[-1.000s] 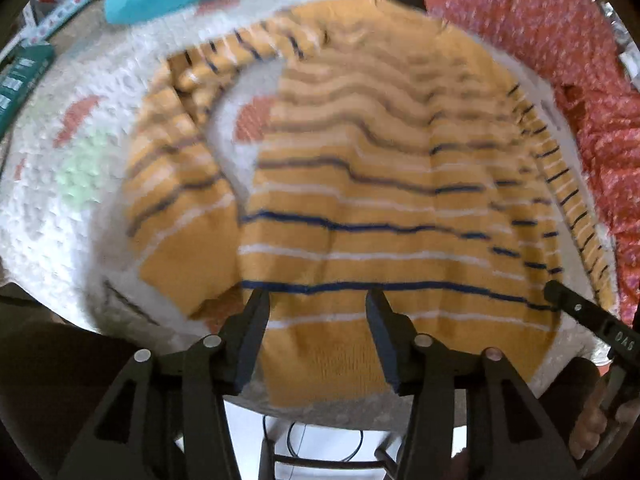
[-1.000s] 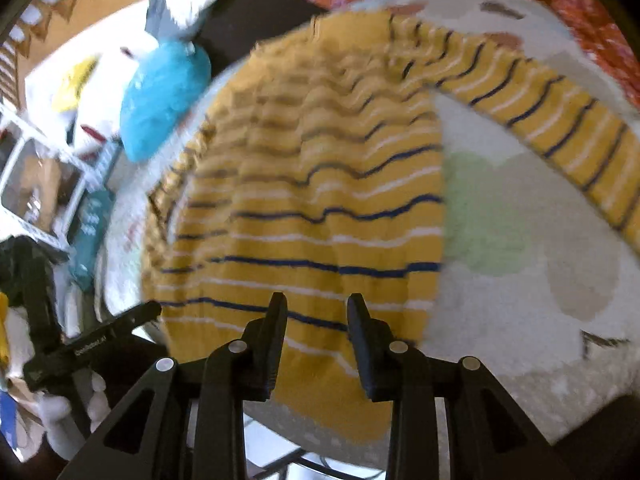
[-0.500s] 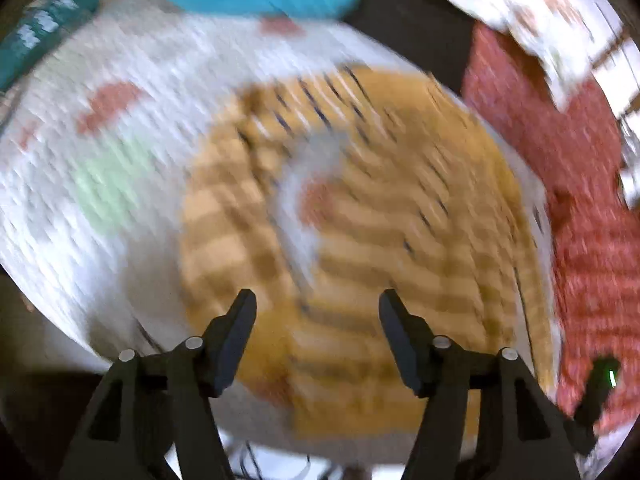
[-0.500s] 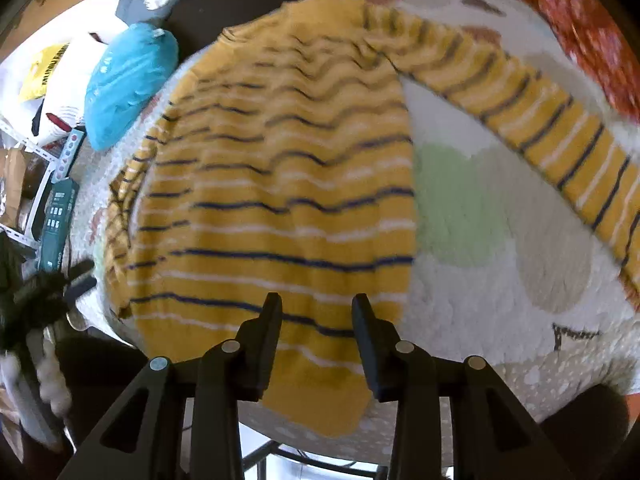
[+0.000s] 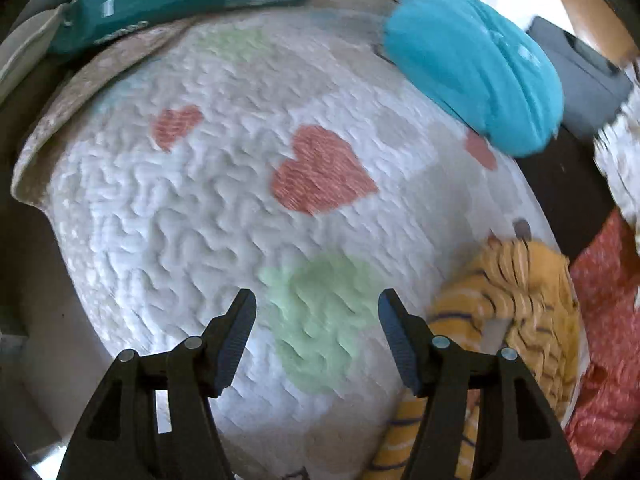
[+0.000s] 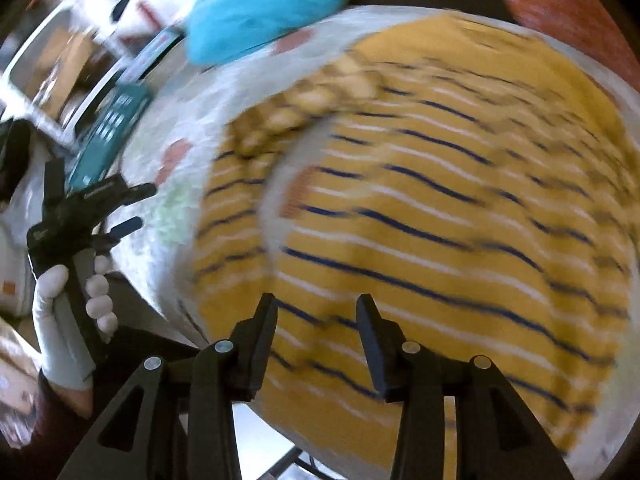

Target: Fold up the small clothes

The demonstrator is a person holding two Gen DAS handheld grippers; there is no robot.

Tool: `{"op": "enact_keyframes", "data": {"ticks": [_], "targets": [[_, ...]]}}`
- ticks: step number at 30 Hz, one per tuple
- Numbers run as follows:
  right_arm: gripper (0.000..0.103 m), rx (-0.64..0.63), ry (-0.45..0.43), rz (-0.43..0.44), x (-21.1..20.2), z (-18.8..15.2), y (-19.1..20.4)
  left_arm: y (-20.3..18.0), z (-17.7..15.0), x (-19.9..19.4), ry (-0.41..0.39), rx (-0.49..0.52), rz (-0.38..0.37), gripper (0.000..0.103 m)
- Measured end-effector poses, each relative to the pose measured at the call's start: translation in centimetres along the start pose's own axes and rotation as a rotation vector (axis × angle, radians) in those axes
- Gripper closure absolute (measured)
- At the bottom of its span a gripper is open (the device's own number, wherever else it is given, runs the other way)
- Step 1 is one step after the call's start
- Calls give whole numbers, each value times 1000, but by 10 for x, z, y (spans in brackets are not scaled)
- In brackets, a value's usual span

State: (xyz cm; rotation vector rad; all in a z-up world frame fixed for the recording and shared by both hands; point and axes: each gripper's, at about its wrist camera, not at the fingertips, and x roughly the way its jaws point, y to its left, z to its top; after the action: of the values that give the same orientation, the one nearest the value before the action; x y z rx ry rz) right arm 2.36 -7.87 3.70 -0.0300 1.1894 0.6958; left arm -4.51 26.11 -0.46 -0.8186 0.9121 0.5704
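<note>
A yellow sweater with navy and white stripes (image 6: 440, 208) lies flat on a white textured blanket with heart patches (image 5: 200, 208). My right gripper (image 6: 316, 312) is open and empty, just above the sweater's near hem. My left gripper (image 5: 316, 308) is open and empty over bare blanket, left of the sweater's bunched sleeve (image 5: 516, 292). In the right wrist view the left gripper (image 6: 128, 208) shows at the blanket's left edge, held by a gloved hand (image 6: 60, 312).
A turquoise cushion (image 5: 472, 68) lies at the blanket's far edge, also in the right wrist view (image 6: 264, 4). A dark green box (image 5: 180, 0) sits at the far left. Red patterned fabric (image 5: 608, 320) lies to the right of the sweater.
My left gripper has swung left, off the sweater and over bare blanket. My right gripper has shifted left along the hem and opened a little wider. The sweater lies as before.
</note>
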Motion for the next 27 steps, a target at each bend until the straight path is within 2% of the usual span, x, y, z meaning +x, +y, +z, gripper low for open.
{"op": "enact_keyframes", "data": {"ticks": [4,11,12,14,17,22,24,25,27], "targets": [[59,-78,54,6,48,18,37,-1,4,8,32,-7,-40,41],[56,-112,120,-19,96,20,64,-7,5,12,50,-1,-82,40],[59,-116,117,-26,95,17,66,-6,5,14,55,-6,-81,40],[91,-143,119,-31,94,14,73,-4,6,18,68,-21,-87,40],[94,-179,100,-27,79,17,85,2,6,22,87,-49,-93,40],[94,-241,-27,-50,27,42,94,-10,3,22,75,-5,-83,40],[94,-228,-66,-53,7,56,88,-22,0,21,67,32,-89,40],[98,-209,-90,-56,-4,63,81,-28,-2,22,69,54,-96,40],[99,-147,-136,-79,-25,79,57,-41,-6,25,86,88,-114,40]]}}
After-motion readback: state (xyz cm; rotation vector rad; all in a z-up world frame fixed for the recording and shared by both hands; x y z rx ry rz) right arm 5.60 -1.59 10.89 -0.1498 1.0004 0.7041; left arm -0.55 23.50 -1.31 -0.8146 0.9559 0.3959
